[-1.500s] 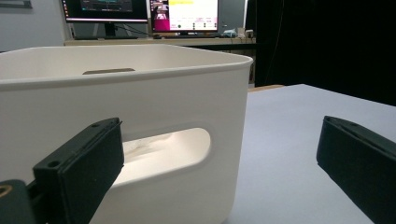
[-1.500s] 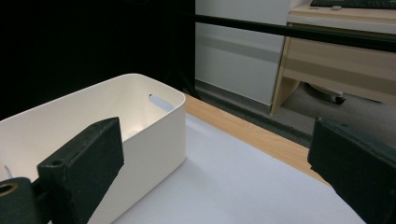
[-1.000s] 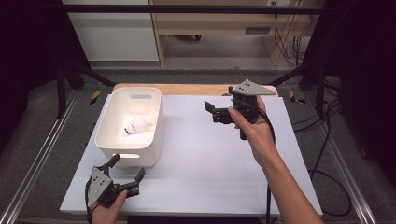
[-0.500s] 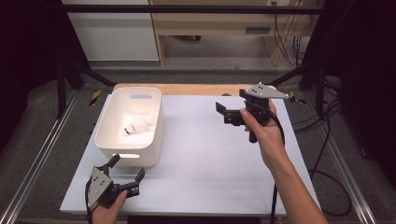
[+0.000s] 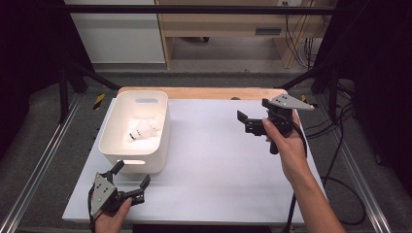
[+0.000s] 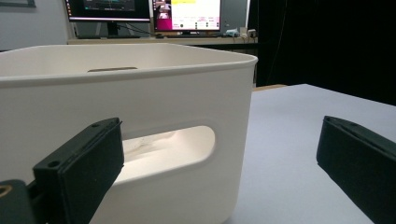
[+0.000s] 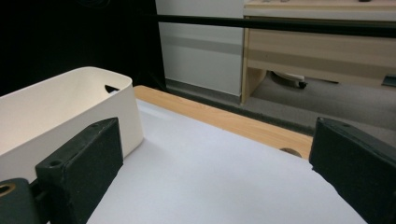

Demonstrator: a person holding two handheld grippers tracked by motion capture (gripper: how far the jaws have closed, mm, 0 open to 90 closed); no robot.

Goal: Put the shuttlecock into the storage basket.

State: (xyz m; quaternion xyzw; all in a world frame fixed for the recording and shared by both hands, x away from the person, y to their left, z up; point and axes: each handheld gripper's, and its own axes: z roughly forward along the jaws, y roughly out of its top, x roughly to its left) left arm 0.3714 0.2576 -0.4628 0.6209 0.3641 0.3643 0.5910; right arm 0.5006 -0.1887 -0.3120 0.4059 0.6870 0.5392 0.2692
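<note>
- The white bin [image 5: 121, 145] sits on the table [image 5: 218, 170] at about 9 o'clock
- Small white things [image 5: 143, 130] lie inside the bin; what they are is hard to tell
- The left gripper [image 5: 130, 182] is at 7 o'clock, just by the bin's near wall, jaws wide open and holding nothing
- The right gripper [image 5: 248, 121] is up in the air at 2 o'clock, well apart from the bin, jaws wide open and holding nothing

Both grippers are black with blocky, flat-faced jaws. The right gripper [image 5: 251, 122] carries a grey three-cornered plate at its 12 o'clock; the left gripper [image 5: 130, 175] bears one dotted with holes. Forearms are bare.
</note>
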